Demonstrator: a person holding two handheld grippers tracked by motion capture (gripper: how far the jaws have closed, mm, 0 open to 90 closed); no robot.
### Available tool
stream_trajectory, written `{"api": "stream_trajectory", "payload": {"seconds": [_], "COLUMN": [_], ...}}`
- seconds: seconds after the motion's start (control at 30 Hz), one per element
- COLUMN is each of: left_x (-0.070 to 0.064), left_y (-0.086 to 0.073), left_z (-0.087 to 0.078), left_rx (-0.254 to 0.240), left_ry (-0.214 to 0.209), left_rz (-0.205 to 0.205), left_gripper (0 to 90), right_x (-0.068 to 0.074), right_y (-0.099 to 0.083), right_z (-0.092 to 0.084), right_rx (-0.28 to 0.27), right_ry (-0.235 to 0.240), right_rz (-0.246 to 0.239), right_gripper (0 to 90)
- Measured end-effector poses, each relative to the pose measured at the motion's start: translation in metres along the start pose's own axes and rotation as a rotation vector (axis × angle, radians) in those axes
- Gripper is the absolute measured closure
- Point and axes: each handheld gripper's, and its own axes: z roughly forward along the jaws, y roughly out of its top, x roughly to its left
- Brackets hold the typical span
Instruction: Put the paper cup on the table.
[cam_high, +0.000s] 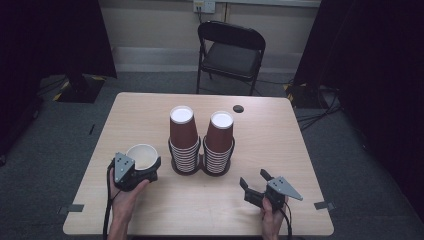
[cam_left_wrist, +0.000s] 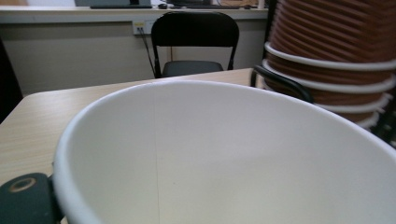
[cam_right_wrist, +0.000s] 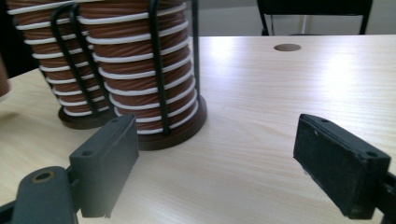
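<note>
left gripper (cam_high: 142, 169) clamped on a single paper cup (cam_high: 142, 155), jaws across its wall, mouth up, white inside showing; cup sits at about 9 o'clock of the cup holder (cam_high: 201, 167), near but apart from it; held low over the desk (cam_high: 280, 145), probably so it stays upright and clear of the stacks; cannot tell whether its base touches the desk

right gripper (cam_high: 255, 184) at roughly 5 o'clock of the holder, jaws wide apart, nothing between them, pointing toward the right stack (cam_high: 220, 142); reads as standing by for the next cup

left stack (cam_high: 183, 139) and right stack sit upside down in the wire holder, bases up, so each cup lifts off the top

high view gives the layout, plus the chair (cam_high: 231, 52) at 12 o'clock beyond the desk; left gripper view adds the cup's inner seam (cam_left_wrist: 155, 154) and rim close up, with one pad (cam_left_wrist: 25, 200) at its edge; right gripper view shows the wire uprights (cam_right_wrist: 159, 70), the dark round base (cam_right_wrist: 182, 128) and bare desk between its pads (cam_right_wrist: 109, 163)
</note>
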Motion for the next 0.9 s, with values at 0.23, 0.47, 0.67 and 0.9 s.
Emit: {"api": "stream_trajectory", "payload": {"seconds": [0.23,0.47,0.67,0.9], "left_x": [0.009,0.012,0.024,0.030], "left_y": [0.007,0.009,0.014,0.020], "left_z": [0.009,0.024,0.038,0.058], "left_rx": [-0.024,-0.003,-0.002,-0.007], "left_ry": [0.014,0.001,-0.012,-0.013], "left_rz": [0.014,0.012,-0.030,-0.037], "left_gripper": [7.0,6.7,6.7,6.6], "right_x": [0.002,0.006,0.007,0.007], "right_y": [-0.001,-0.004,-0.005,-0.006], "right_z": [-0.001,-0.007,-0.009,-0.010], "right_rx": [-0.013,-0.071,-0.095,-0.106], "right_ry": [-0.003,-0.023,-0.005,0.042], "right_rz": [-0.016,-0.054,-0.071,-0.097], "right_gripper": [13.3,13.3,13.3,13.3]}}
